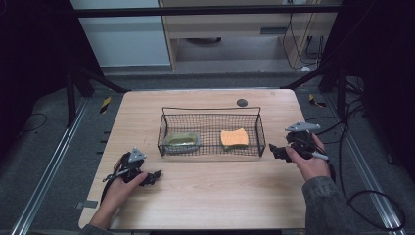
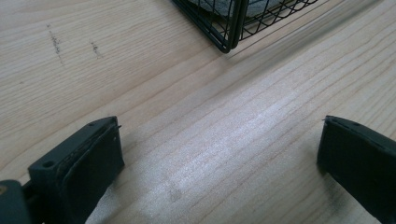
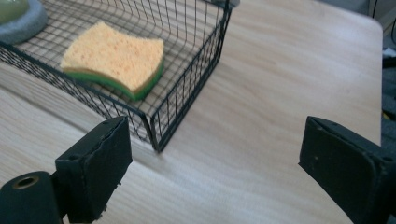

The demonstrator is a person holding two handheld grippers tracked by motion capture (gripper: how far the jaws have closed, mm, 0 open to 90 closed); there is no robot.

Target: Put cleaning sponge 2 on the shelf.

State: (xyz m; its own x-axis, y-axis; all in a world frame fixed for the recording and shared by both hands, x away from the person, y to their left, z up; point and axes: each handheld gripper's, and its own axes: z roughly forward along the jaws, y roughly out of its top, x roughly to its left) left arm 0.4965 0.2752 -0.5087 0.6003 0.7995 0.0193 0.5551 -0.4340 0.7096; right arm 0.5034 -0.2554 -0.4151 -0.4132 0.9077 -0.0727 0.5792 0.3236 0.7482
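A black wire basket [image 1: 211, 110] stands mid-table. It holds a yellow sponge with a green underside [image 1: 234, 137] on its right and a grey-and-green pad [image 1: 181, 141] on its left. My left gripper [image 1: 155, 175] rests low on the table in front of the basket's left corner, open, with bare wood between its jaws. My right gripper [image 1: 272, 149] sits just right of the basket, open. In the right gripper view the gripper [image 3: 215, 123] faces the basket's [image 3: 187, 79] near corner, with the sponge [image 3: 114, 56] inside. In the left gripper view the gripper [image 2: 218, 125] stands short of the basket's [image 2: 229, 28] corner.
A small dark disc [image 1: 242, 102] lies on the table behind the basket. Black frame posts stand at both back corners, and cables [image 1: 352, 196] trail off the right side. Bare wooden tabletop [image 1: 215, 191] stretches in front of the basket.
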